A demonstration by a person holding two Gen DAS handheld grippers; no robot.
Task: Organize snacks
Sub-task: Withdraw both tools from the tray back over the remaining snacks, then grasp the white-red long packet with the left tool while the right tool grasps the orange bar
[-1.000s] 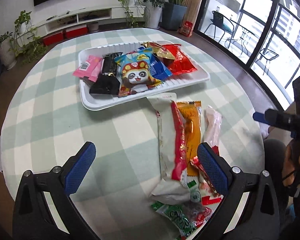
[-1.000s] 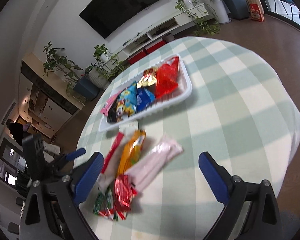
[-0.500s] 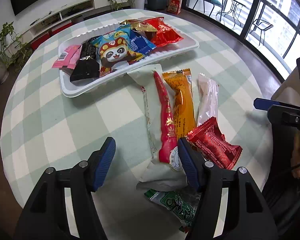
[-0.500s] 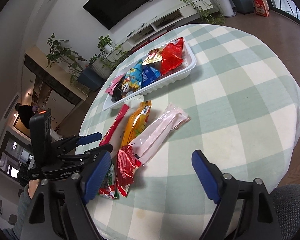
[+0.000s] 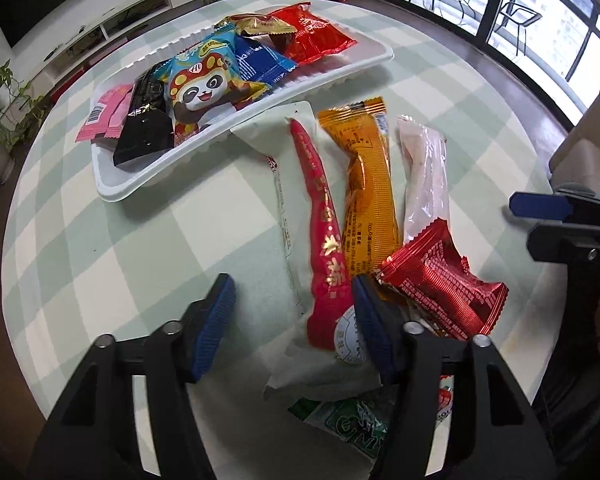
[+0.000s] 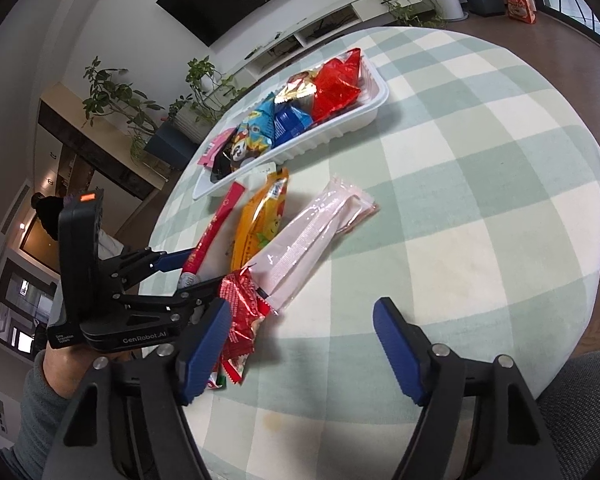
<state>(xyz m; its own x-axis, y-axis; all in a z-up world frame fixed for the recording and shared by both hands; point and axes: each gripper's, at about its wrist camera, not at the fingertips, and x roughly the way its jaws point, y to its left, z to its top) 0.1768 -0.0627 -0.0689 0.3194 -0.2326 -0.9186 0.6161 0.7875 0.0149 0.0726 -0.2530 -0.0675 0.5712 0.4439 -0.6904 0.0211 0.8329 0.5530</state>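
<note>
White-and-red packet (image 5: 300, 232): a long, flat foil-film sachet, white with a red diagonal stripe. It lies on the checked tablecloth (image 5: 100, 240) between the white tray (image 5: 112, 184) and the table's near edge.
Handling: judged light, soft and crinkly, with slick film. It likely bends if lifted by one end, and a pinch on the flat seal holds better than one on the puffed middle.
Where to take hold: the near end, where the round label sits, is closest to the left gripper and looks like the natural place. A pinch across the width there should do.
Long axis: it runs from the near edge of the table toward the tray, leaning slightly sideways. The far end touches or overlaps the tray's near rim.
Left gripper (image 5: 296, 320): pointing steeply down over the packet's near end. The jaws are half-wide and closing, with the packet between them and the pads not yet pressing on it.
Right gripper (image 6: 300, 340): jaws fairly wide and closing over bare cloth. One pad is just beside the red crinkled packet (image 6: 240, 316), gripping nothing.
Neighbours: the orange packet (image 5: 368, 184) and the pale pink packet (image 5: 426, 176) lie alongside, roughly parallel. The red crinkled packet overlaps their near ends, and a green packet (image 5: 352, 424) lies partly under the white one's near end.
Tray: already holds several snacks, and lies toward the table's far edge.
</note>
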